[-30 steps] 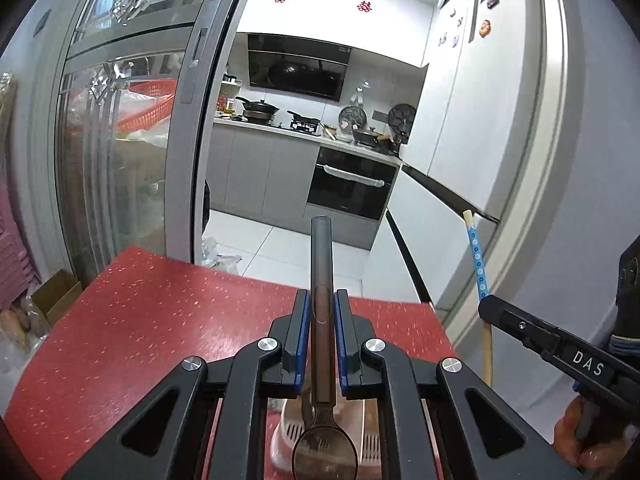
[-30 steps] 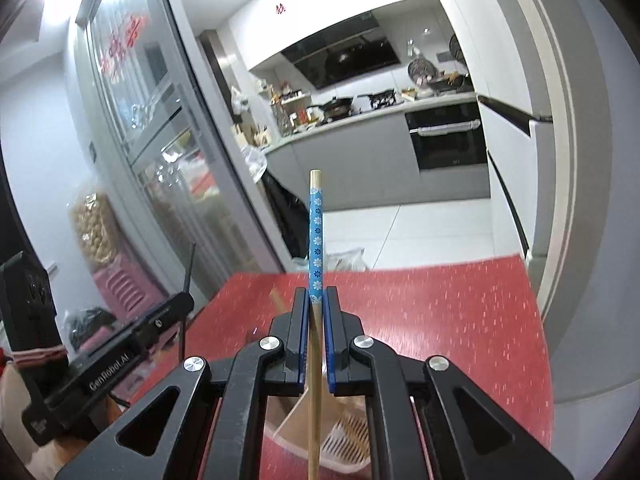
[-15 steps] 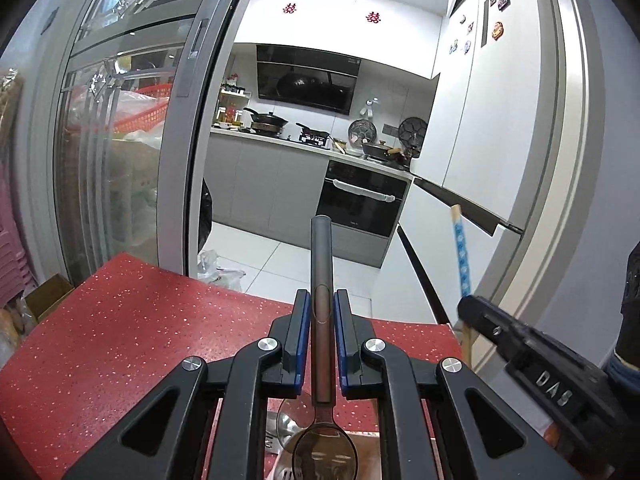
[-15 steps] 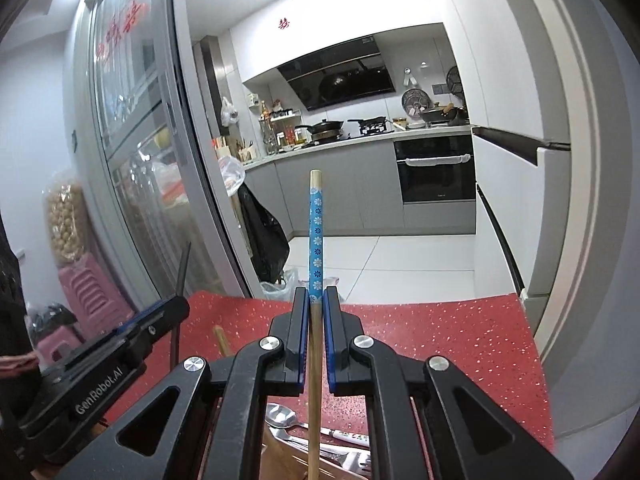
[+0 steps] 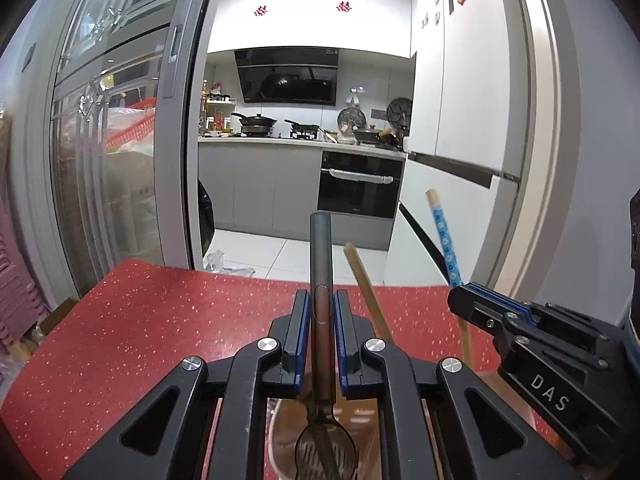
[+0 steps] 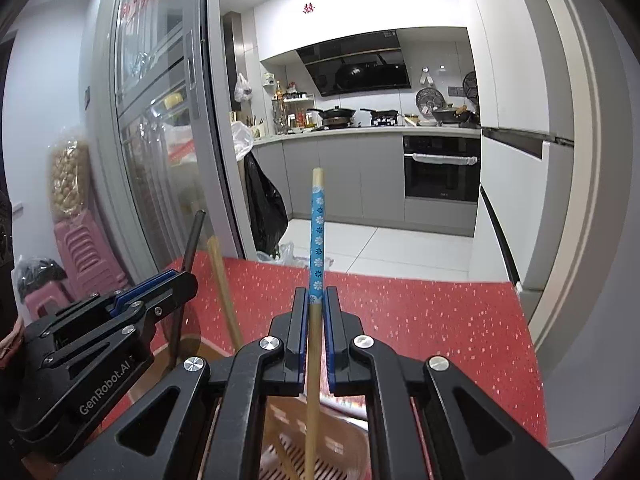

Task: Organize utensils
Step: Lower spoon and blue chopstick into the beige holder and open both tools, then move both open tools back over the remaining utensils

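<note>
My left gripper (image 5: 322,312) is shut on a dark metal spoon (image 5: 320,248), handle up and bowl (image 5: 326,452) down over a brown utensil holder (image 5: 288,424). In the right wrist view, my right gripper (image 6: 316,308) is shut on a wooden chopstick with a blue flowered band (image 6: 317,232). Its lower end reaches into the holder with its slotted floor (image 6: 340,456). A plain wooden chopstick (image 5: 366,288) stands tilted in the holder between the two grippers. Each view shows the other gripper: the right gripper (image 5: 476,300) and the left gripper (image 6: 168,284).
The holder sits on a red speckled table (image 6: 420,320), whose far edge drops to a white tiled floor. A glass sliding door (image 5: 120,160) is at the left, pink stools (image 6: 84,252) stand beside it, and a white cabinet front (image 5: 460,140) is at the right.
Both grippers have sunk toward the holder with their utensils and rolled slightly. The plain chopstick has come into view between them, and the holder now fills more of the bottom.
</note>
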The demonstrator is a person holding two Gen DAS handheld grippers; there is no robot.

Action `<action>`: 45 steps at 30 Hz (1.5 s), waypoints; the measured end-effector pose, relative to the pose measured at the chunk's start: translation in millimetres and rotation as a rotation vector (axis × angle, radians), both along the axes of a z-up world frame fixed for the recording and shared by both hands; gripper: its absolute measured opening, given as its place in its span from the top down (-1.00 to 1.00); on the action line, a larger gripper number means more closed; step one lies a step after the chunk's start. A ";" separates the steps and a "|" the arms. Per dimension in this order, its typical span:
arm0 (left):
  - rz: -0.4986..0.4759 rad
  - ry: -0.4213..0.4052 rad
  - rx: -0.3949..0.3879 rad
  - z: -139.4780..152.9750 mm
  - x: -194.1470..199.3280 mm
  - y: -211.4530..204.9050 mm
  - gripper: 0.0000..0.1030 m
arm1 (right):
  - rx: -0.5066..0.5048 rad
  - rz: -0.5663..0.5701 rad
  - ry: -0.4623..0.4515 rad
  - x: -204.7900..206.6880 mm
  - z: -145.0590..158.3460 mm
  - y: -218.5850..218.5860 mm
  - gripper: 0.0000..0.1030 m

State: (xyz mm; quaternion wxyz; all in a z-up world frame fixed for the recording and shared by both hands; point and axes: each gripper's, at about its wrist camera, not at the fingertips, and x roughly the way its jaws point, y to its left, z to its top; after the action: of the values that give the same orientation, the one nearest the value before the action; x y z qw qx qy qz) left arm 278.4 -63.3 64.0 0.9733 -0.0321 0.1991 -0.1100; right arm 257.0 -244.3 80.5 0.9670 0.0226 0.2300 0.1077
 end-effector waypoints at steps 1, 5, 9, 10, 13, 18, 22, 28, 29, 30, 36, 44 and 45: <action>0.002 0.001 0.007 -1.1 -2.0 -0.3 0.28 | -0.001 0.002 0.002 -2.8 -0.6 0.0 0.85; -0.001 0.008 0.033 -2.3 -8.0 -1.6 0.28 | -0.007 0.011 0.019 -10.4 -1.2 -1.4 0.85; -0.006 0.016 0.082 -3.7 -12.5 -5.4 0.28 | 0.010 0.015 0.050 -18.6 -4.2 -5.7 0.85; -0.010 0.024 0.087 -4.2 -13.2 -5.7 0.28 | 0.018 0.015 0.059 -20.9 -4.8 -7.9 0.85; -0.020 0.045 0.087 -6.2 -14.8 -4.4 0.28 | 0.021 0.015 0.076 -25.4 -6.2 -12.5 0.85; -0.029 0.085 0.083 -6.7 -14.7 -1.2 0.28 | 0.048 0.025 0.135 -24.1 -9.0 -19.3 0.85; -0.019 0.111 0.064 -3.7 -12.0 2.7 0.28 | 0.067 0.025 0.155 -21.5 -6.3 -22.5 0.84; 0.002 0.127 0.052 -0.1 -14.2 8.5 0.28 | 0.080 0.031 0.169 -26.7 -0.1 -21.7 0.53; 0.005 0.125 0.051 1.3 -16.3 9.8 0.28 | 0.085 0.030 0.170 -28.4 0.7 -22.7 0.45; 0.006 0.123 0.049 1.6 -17.8 10.8 0.28 | 0.092 0.027 0.170 -31.3 2.2 -24.0 0.32; 0.014 0.114 0.037 10.3 -27.9 17.0 0.27 | 0.118 0.020 0.175 -51.7 10.9 -26.7 0.04; 0.040 0.140 0.018 12.4 -51.9 32.4 0.27 | 0.125 0.030 0.191 -89.4 15.6 -21.0 -0.49; 0.042 0.147 0.014 11.2 -56.5 35.3 -0.08 | 0.121 0.020 0.195 -95.3 15.2 -20.6 -0.53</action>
State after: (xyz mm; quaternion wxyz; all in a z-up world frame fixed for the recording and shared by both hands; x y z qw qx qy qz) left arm 221.8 -28.0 75.2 0.9583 -0.0373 0.2700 -0.0856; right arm 161.7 -264.9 95.7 0.9358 0.0889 0.3161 0.1282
